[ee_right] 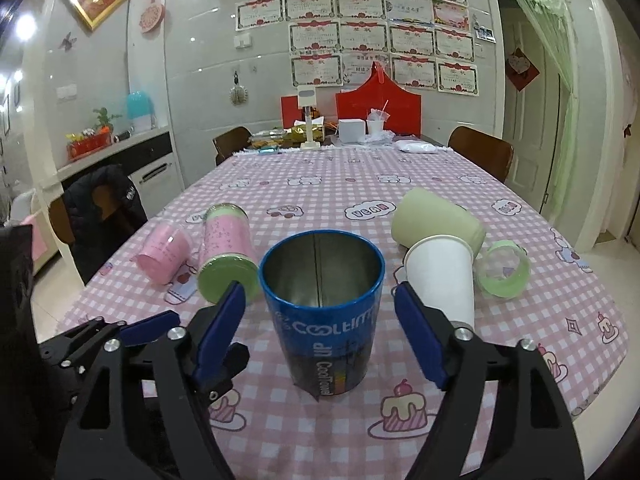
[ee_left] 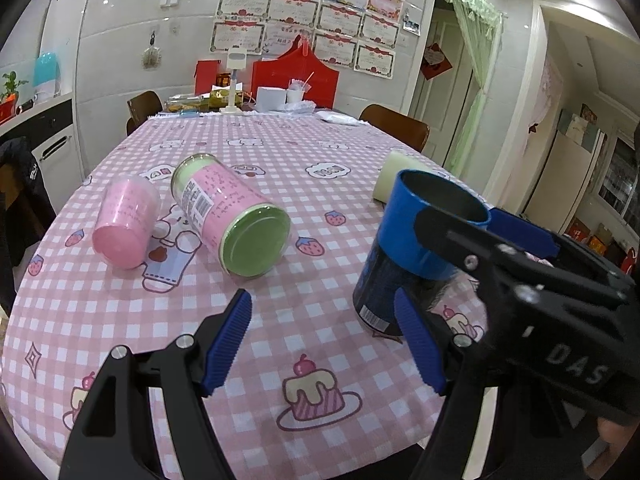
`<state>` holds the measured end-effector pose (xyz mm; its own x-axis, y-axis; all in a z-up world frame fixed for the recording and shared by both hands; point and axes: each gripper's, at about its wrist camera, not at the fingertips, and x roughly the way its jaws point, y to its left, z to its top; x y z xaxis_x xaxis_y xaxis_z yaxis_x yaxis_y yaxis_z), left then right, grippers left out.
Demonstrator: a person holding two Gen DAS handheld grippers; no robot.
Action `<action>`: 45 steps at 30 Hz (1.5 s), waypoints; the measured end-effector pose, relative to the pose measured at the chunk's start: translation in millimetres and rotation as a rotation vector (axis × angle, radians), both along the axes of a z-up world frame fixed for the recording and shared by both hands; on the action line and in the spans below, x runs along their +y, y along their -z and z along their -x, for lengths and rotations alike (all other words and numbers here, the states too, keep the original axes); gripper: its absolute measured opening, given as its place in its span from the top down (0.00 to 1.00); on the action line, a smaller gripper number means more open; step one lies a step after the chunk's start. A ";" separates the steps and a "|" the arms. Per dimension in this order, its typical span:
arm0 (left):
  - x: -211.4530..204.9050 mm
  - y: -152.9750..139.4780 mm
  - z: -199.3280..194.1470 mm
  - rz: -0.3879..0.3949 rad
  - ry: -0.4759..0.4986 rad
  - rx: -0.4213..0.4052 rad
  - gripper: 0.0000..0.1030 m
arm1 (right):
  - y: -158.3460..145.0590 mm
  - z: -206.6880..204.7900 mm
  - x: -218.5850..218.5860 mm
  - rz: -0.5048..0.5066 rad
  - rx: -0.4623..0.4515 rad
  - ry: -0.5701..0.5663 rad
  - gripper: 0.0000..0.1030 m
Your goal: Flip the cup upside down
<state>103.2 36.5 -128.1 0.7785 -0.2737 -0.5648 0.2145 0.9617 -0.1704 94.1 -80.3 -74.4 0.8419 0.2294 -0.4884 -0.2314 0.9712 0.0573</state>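
Blue cup (ee_right: 322, 316) stands mouth-up on the checked tablecloth (ee_right: 500, 360) between the wide-open, non-contacting fingers of the right gripper (ee_right: 320, 336), left gripper (ee_left: 324, 344) likewise open and empty beside it: flip judged not yet begun, grasp and inversion outstanding.

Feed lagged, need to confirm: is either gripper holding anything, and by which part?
Nothing held. The right gripper is open around the blue cup, pads clear of it; the left gripper is open, empty.
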 end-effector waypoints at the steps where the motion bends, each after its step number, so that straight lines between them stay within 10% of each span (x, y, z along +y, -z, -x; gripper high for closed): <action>1: -1.1 -2.1 2.3 -0.004 0.006 -0.004 0.29 | -2.0 2.7 -2.4 -0.009 -0.001 -0.004 0.27; 45: -38.7 -97.6 97.2 -0.079 -0.064 -0.416 0.16 | -54.2 110.4 -71.8 0.017 -0.379 0.162 0.08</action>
<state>5.9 -2.1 -30.5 0.9586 -0.1858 -0.2158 0.1887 0.9820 -0.0075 -16.2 -152.2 -20.2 0.9875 0.0734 -0.1396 -0.0767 0.9969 -0.0185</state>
